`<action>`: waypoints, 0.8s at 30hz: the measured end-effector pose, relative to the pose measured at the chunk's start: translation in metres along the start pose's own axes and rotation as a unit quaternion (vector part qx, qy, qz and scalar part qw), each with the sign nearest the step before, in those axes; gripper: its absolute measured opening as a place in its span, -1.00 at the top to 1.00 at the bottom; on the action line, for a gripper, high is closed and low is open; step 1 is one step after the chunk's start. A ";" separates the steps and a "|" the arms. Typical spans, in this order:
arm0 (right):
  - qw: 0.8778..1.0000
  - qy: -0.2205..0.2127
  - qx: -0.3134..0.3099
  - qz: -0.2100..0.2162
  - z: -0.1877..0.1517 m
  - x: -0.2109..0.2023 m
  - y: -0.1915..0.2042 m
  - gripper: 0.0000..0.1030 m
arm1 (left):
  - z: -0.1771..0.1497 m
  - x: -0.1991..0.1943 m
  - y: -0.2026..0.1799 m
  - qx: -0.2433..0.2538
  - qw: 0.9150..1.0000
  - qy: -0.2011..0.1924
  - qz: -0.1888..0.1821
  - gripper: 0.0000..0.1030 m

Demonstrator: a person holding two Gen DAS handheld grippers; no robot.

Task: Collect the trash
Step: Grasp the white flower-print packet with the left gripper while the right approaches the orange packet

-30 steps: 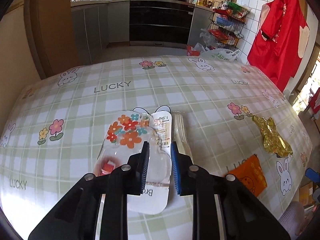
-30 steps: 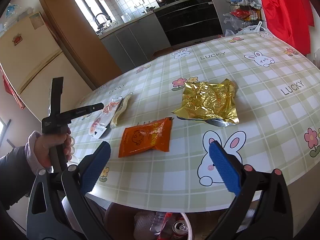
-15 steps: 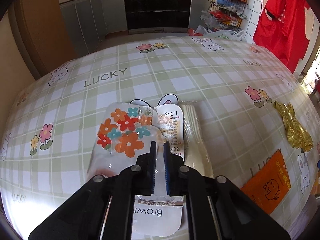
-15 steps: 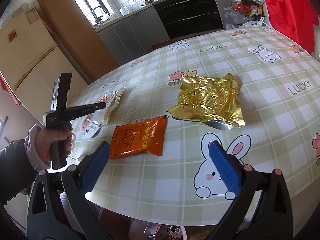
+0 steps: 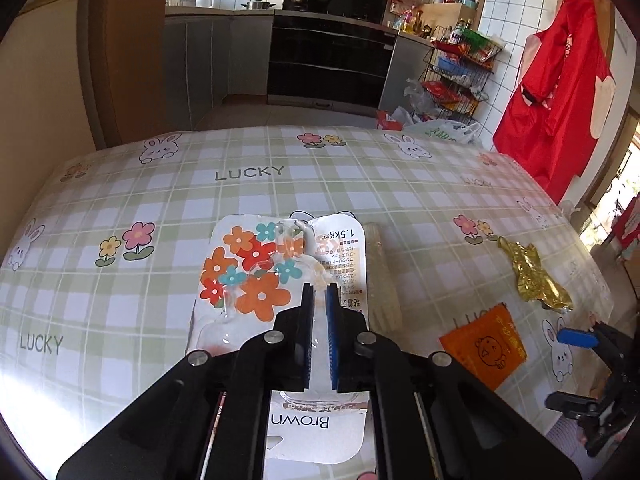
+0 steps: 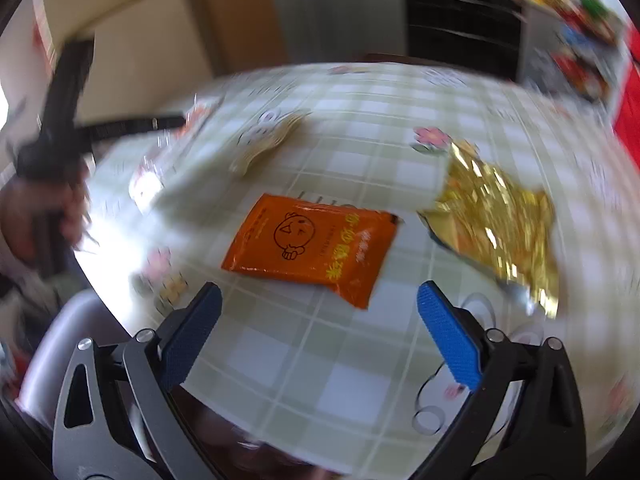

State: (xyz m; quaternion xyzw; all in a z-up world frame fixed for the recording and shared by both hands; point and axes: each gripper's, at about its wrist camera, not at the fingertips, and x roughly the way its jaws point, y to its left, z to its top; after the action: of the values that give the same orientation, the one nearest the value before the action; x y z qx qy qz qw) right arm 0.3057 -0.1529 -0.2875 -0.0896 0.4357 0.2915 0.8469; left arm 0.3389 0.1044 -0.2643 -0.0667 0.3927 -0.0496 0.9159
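Two grippers on the job, one piece of trash already pinched

Left gripper (image 5: 319, 300) has just been closing and now sits clamped on the clear plastic blister of the flowered packaging (image 5: 280, 280), which lies flat on the checked tablecloth (image 5: 360, 184); that card-and-plastic shell looks light, springy and a bit slick, so the raised blister ridge is the sensible hold. Right gripper (image 6: 318, 320) hangs wide open with nothing between its jaws, just short of the orange sachet (image 6: 312, 246), which lies to the right of the flowered packaging. Thin, floppy, near weightless by the look of it, best nipped at an edge or corner. Gold foil wrapper (image 6: 500, 216) lies crumpled beside the sachet, farther from the packaging
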 end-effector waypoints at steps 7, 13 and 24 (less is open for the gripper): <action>0.970 0.138 -0.200 0.007 0.029 0.044 0.015 -0.86 | -0.027 -0.040 0.008 -0.026 0.999 -0.007 -0.028 0.87; 0.938 0.212 -0.274 0.008 0.053 0.078 0.021 -0.88 | -0.042 -0.054 0.012 -0.031 0.999 -0.010 -0.036 0.87; 0.945 0.232 -0.222 0.059 0.086 0.114 0.019 -0.90 | -0.053 -0.065 0.021 -0.048 0.997 -0.020 -0.051 0.87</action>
State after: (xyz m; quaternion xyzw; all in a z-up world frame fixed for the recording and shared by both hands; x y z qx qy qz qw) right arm 0.4052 -0.0554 -0.3233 -0.3147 0.5487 0.4013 0.6625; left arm 0.2571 0.1295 -0.2574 -0.1312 0.3723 -0.0759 0.9157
